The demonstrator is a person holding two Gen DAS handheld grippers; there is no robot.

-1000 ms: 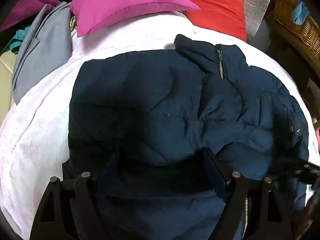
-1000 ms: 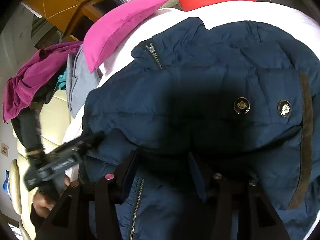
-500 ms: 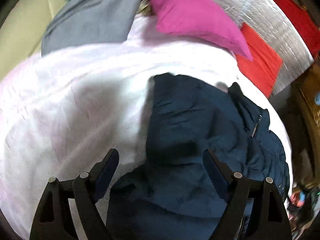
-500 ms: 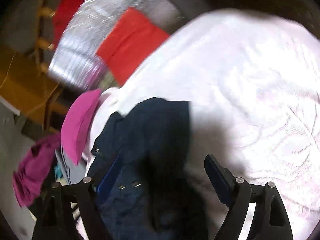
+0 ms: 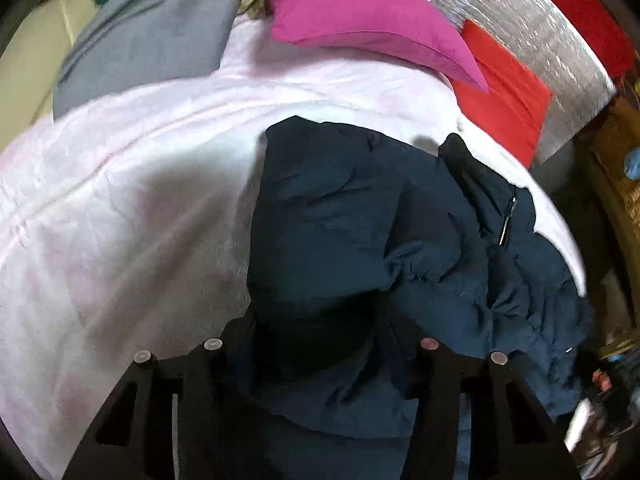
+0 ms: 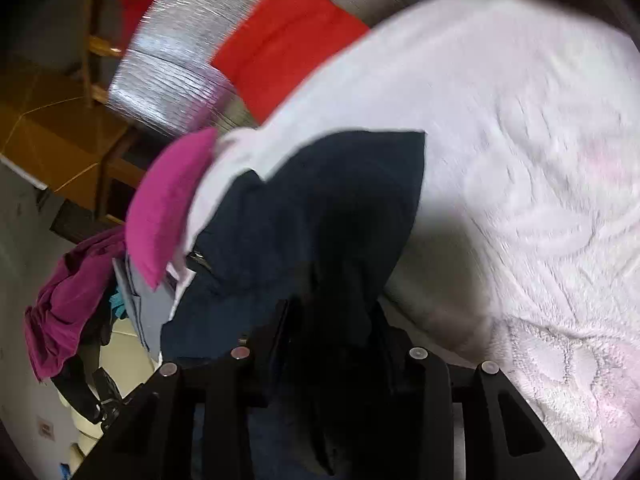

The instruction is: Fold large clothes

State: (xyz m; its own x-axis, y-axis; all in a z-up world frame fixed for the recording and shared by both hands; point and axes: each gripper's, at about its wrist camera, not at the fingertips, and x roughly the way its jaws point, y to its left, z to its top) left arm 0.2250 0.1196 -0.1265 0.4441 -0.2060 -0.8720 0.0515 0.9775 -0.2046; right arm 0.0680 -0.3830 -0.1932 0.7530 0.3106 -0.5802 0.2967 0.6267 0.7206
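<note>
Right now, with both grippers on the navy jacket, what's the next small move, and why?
Probably lift and draw the gathered edge across. The left gripper and right gripper have just closed on bunched folds of the navy jacket, which lies rumpled on the pale blanket.

bed, pale pink fleece cover | on it: navy jacket, magenta pillow

Left wrist camera looks steeply down along its jaws, close over a navy puffer jacket on a bed with a pale pink blanket, facing the head edge. Right wrist camera tilts more shallowly, rolled, equally near. Both views share the jacket, blanket, magenta pillow, red cushion and silver foil panel.
</note>
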